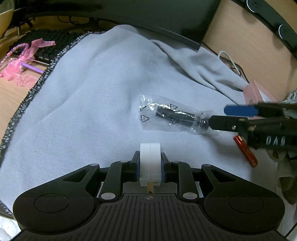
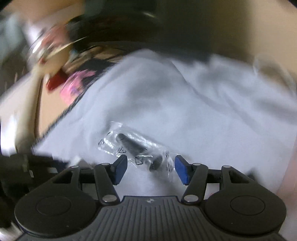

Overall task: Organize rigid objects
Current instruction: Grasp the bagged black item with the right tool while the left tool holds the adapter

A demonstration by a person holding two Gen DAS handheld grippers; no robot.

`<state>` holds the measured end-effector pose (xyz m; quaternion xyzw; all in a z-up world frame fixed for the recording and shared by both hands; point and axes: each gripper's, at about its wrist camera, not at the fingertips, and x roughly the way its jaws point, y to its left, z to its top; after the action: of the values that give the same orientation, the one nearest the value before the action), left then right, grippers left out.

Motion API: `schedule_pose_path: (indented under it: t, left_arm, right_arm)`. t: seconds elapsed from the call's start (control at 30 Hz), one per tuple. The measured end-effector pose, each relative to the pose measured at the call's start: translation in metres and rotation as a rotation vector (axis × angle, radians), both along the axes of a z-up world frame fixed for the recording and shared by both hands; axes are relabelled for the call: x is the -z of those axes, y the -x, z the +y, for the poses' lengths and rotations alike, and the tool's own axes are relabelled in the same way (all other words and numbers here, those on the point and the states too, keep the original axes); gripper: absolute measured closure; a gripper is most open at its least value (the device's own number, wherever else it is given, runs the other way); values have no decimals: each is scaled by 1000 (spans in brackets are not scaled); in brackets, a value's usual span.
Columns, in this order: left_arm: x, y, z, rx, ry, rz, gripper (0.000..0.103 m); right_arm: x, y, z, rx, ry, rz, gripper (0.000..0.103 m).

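Observation:
In the left wrist view my left gripper [image 1: 150, 166] is shut on a white tape roll [image 1: 150, 157], held upright between its pads over the pale blue cloth [image 1: 83, 111]. Beyond it lies a clear plastic bag with a black cylindrical part inside [image 1: 174, 115]. My right gripper [image 1: 218, 116] comes in from the right, its fingertips at the bag's right end. The right wrist view is blurred. There the right gripper [image 2: 151, 169] stands open, and the near end of the bag [image 2: 137, 150] lies between its blue pads [image 2: 182, 169] with a gap on each side.
A red tube [image 1: 246, 151] lies on the cloth under the right gripper. A pink box [image 1: 256, 94] and a white cable [image 1: 230, 61] are at the right. A black keyboard [image 1: 46, 44] with a pink ribbon wand [image 1: 20, 61] sits far left. A dark monitor base [image 1: 148, 16] stands behind.

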<state>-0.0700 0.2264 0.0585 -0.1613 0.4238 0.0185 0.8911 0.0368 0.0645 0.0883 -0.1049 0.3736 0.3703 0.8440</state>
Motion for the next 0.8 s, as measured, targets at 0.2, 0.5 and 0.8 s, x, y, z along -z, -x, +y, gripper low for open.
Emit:
schedule_pose_path:
  t: [0.2, 0.5, 0.8]
  left_arm:
    - [-1, -2, -3, 16, -22, 9, 78]
    - [-1, 1, -9, 30, -57, 9, 78]
    - [-7, 2, -47, 237, -96, 47, 79]
  right_arm:
    - [4, 4, 41, -173, 98, -201, 46]
    - [28, -11, 54, -180, 112, -18, 70]
    - [-9, 45, -38, -16, 56, 63, 101]
